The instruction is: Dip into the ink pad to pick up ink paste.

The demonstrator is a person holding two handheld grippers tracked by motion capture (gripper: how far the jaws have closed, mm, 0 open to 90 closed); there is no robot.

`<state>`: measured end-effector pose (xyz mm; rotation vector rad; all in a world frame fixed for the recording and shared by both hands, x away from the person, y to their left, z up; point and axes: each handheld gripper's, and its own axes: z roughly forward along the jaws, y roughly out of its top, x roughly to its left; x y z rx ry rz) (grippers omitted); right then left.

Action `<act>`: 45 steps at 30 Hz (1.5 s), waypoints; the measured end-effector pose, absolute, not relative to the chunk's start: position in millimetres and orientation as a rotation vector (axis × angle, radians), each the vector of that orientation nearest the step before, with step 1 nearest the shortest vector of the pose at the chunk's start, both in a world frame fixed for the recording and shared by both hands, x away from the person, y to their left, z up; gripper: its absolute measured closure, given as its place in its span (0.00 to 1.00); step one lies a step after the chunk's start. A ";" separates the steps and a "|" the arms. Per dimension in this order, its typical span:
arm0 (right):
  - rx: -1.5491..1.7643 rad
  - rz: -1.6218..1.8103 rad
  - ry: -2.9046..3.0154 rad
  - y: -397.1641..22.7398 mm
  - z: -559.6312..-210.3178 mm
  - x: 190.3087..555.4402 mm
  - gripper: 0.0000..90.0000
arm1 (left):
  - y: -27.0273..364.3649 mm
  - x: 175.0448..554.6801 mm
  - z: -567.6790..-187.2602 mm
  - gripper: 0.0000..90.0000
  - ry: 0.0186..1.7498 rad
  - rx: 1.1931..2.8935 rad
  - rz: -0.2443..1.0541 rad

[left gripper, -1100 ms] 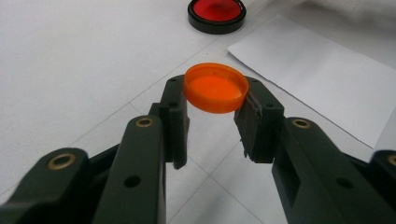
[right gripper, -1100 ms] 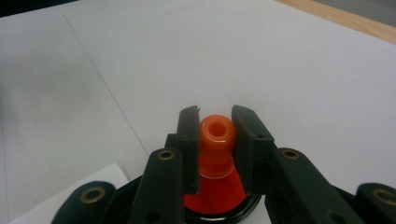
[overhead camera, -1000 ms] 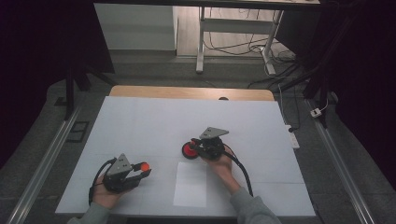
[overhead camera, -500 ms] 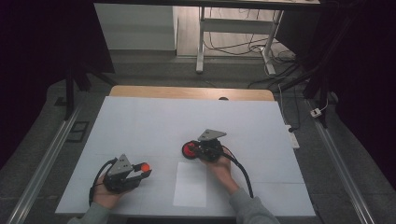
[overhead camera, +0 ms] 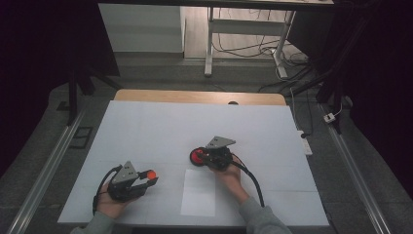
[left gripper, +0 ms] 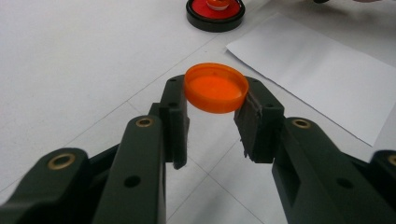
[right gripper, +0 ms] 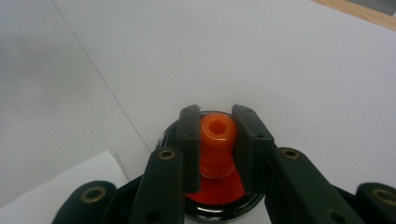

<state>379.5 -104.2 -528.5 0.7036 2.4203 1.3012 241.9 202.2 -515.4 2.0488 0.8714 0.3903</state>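
Left gripper (overhead camera: 146,176), low at the frame's lower left, clamped on an orange cap (left gripper: 216,87), held flat by its rim, hollow side up. Sheet of paper (overhead camera: 198,192) lower centre on the white table (overhead camera: 146,126). Right of centre, right gripper (overhead camera: 203,157) closed around an orange nozzle (right gripper: 217,144), standing upright from a red-and-black round base (overhead camera: 197,156). Cap well apart from nozzle, down and to the left of it; likely next: up and rightward over the paper's corner, then down onto the nozzle's open tip. Nothing visible inside cap.

Orange cap (left gripper: 216,87) – red-and-black dish (left gripper: 215,14)
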 end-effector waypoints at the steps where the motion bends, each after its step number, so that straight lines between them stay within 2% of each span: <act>1: 0.706 1.303 2.419 -104.3 -528.6 379.6 0.81 | 202.2 241.8 -515.3 0.72 0.871 2.049 0.391; 28: 0.743 1.348 2.416 -107.6 -528.5 381.3 0.81 | 202.7 241.1 -513.8 0.72 0.872 2.040 0.402; 45: 0.759 1.493 2.345 -123.9 -500.2 376.7 0.81 | 203.9 241.1 -513.4 0.72 0.871 2.037 0.405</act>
